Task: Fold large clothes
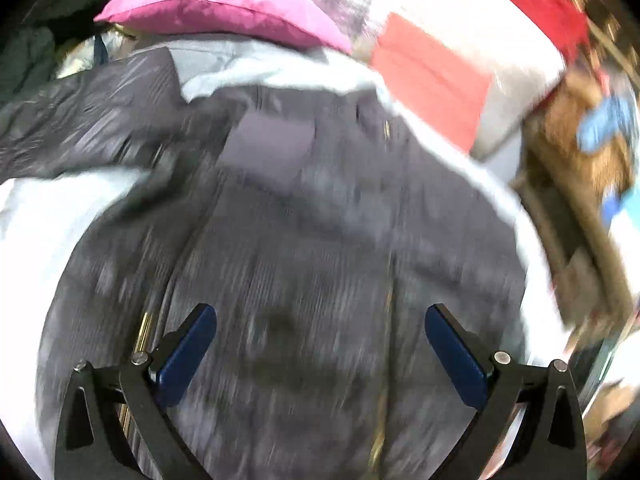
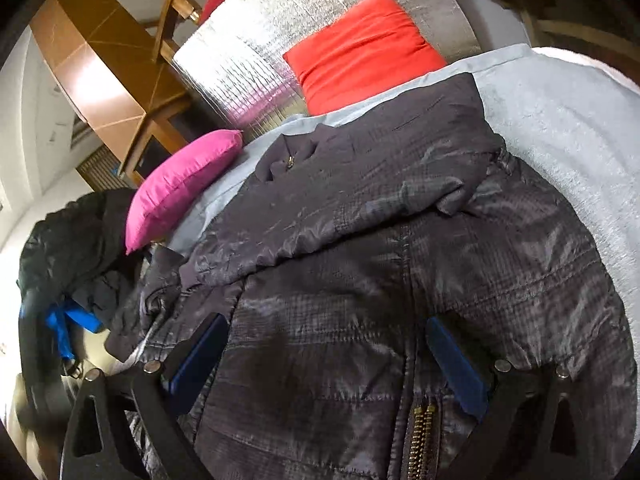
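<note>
Dark grey quilted jacket (image 2: 380, 240) lies spread on a pale blue-grey blanket (image 2: 568, 128), with one sleeve folded across its chest and its brass zipper (image 2: 420, 436) running down the front. It fills the space under and ahead of both tongs. The right tongs (image 2: 326, 350) hover close above the lower front of the jacket, jaws spread wide with nothing between them, the zipper line passing between the blue pads (image 2: 456, 364). The left tongs (image 1: 320, 354) are likewise wide apart above the jacket (image 1: 304, 240), gripping nothing; that view is blurred. Beyond the jacket, a pink cushion (image 2: 180, 184) sits at the blanket's edge, a red cushion (image 2: 360, 48) leans against a silver quilted foil sheet (image 2: 260, 48), and a dark heap of clothing (image 2: 72, 248) lies beside the pink cushion. Wooden furniture (image 2: 132, 92) stands behind.
</note>
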A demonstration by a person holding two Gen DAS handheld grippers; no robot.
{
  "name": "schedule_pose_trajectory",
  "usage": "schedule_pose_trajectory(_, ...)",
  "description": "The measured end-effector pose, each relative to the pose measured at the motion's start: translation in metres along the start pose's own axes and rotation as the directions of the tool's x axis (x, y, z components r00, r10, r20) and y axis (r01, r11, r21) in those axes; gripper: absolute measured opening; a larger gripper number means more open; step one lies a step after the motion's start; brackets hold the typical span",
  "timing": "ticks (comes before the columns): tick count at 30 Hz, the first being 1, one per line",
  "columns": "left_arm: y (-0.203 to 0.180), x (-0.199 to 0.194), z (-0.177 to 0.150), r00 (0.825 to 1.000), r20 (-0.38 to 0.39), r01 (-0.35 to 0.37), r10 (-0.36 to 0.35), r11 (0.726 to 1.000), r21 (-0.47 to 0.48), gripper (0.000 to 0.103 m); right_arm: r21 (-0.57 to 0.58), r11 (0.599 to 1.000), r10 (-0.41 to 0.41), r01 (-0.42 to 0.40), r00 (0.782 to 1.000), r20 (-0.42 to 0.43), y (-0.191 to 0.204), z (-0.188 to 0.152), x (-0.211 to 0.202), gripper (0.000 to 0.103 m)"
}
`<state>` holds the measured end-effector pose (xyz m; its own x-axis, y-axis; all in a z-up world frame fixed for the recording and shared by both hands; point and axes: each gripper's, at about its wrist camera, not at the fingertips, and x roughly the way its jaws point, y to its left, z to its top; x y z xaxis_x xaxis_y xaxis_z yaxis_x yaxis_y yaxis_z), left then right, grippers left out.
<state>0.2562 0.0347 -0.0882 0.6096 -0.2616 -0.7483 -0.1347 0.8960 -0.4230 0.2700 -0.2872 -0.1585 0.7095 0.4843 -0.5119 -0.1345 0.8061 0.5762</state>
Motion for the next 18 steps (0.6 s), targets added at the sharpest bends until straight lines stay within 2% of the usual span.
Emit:
schedule_pose_trajectory(2,0.008,0.023,0.032,1.000,-0.005,0.010,-0.011,0.997,-0.076,0.103,0.004,1.000,0.012,-0.012,1.000,0.007,0.000,0.000,-0.001,0.101)
schedule_pose_trajectory(4,0.020,0.058,0.059,0.998,-0.041,0.033,-0.041,0.984,-0.177,0.103,0.008,1.000,0.016,-0.016,1.000,0.006,0.000,0.001,-0.001,0.101)
schedule_pose_trajectory(8,0.040,0.102,0.078,0.998,-0.057,-0.007,-0.012,0.947,-0.322,0.100,0.003,1.000,0.011,-0.011,1.000,0.000,0.000,0.000,0.001,0.101)
schedule_pose_trajectory(9,0.042,0.110,0.081,0.999,-0.053,-0.029,0.012,0.941,-0.337,0.093,0.004,1.000,0.012,-0.012,1.000,0.000,0.000,0.000,0.002,0.101)
schedule_pose_trajectory(11,0.035,0.118,0.088,0.998,-0.048,-0.058,0.046,0.955,-0.291,0.042,0.004,1.000,0.009,-0.009,1.000,-0.002,0.001,0.000,0.003,0.101)
schedule_pose_trajectory(12,0.030,0.120,0.090,0.997,-0.057,-0.066,0.052,0.961,-0.268,0.037,0.002,1.000,0.006,-0.006,1.000,-0.005,0.001,0.000,0.003,0.101)
schedule_pose_trajectory(13,0.022,0.113,0.092,0.997,-0.026,-0.073,0.069,0.968,-0.239,0.031,0.000,1.000,0.003,-0.003,1.000,-0.008,0.002,0.000,0.004,0.101)
schedule_pose_trajectory(14,0.014,0.104,0.095,0.996,0.015,-0.078,0.082,0.975,-0.207,0.028,-0.001,1.000,0.000,0.000,1.000,-0.010,0.002,0.000,0.005,0.101)
schedule_pose_trajectory(16,-0.005,0.079,0.092,0.981,0.151,-0.100,0.118,0.987,-0.122,0.028,-0.001,1.000,-0.001,0.001,1.000,-0.011,0.002,0.000,0.006,0.101)
schedule_pose_trajectory(17,-0.009,0.078,0.087,0.976,0.169,-0.123,0.140,0.987,-0.104,0.028,0.000,1.000,-0.001,0.001,1.000,-0.011,0.002,0.000,0.006,0.101)
schedule_pose_trajectory(18,-0.010,0.086,0.084,0.978,0.144,-0.140,0.152,0.986,-0.087,0.029,0.000,1.000,-0.001,0.001,1.000,-0.011,0.002,0.000,0.006,0.101)
